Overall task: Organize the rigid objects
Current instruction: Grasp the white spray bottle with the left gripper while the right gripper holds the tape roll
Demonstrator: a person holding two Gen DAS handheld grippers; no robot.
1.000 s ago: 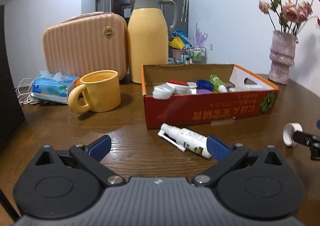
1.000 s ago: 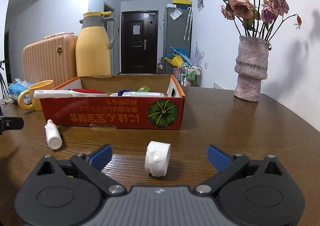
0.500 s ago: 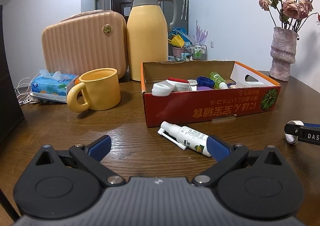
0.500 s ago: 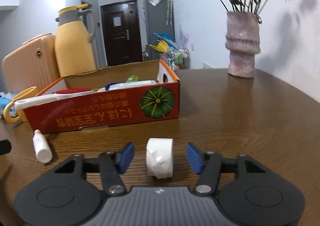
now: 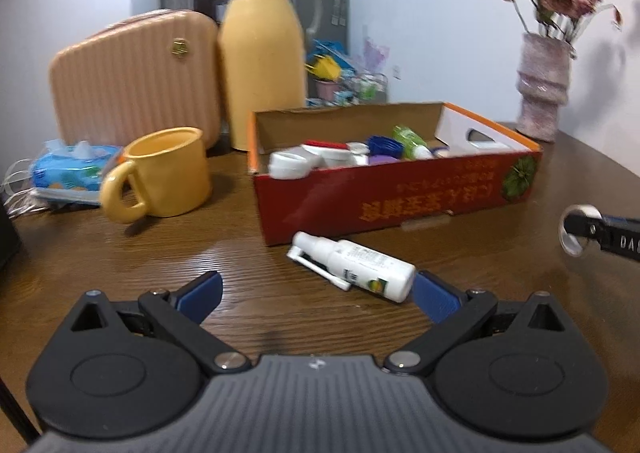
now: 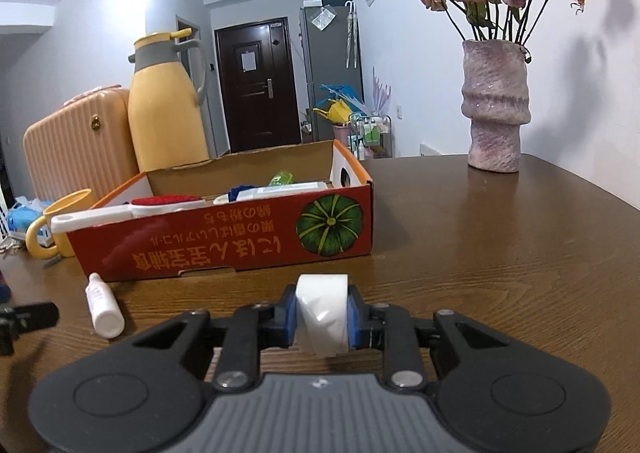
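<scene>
left wrist view first: left gripper (image 5: 316, 295) jaws spread wide, holding nothing, low over the worktop (image 5: 200, 253). white spray bottle (image 5: 354, 267) lies on its side just ahead, close by the right blue pad. behind it the red cardboard box (image 5: 396, 199) holds white caps, a blue lid and a green bottle. yellow mug (image 5: 166, 173) sits left of it.

right wrist view: right gripper (image 6: 322, 317) jaws pinched onto the white tape roll (image 6: 323, 319), just before the box front.
</scene>
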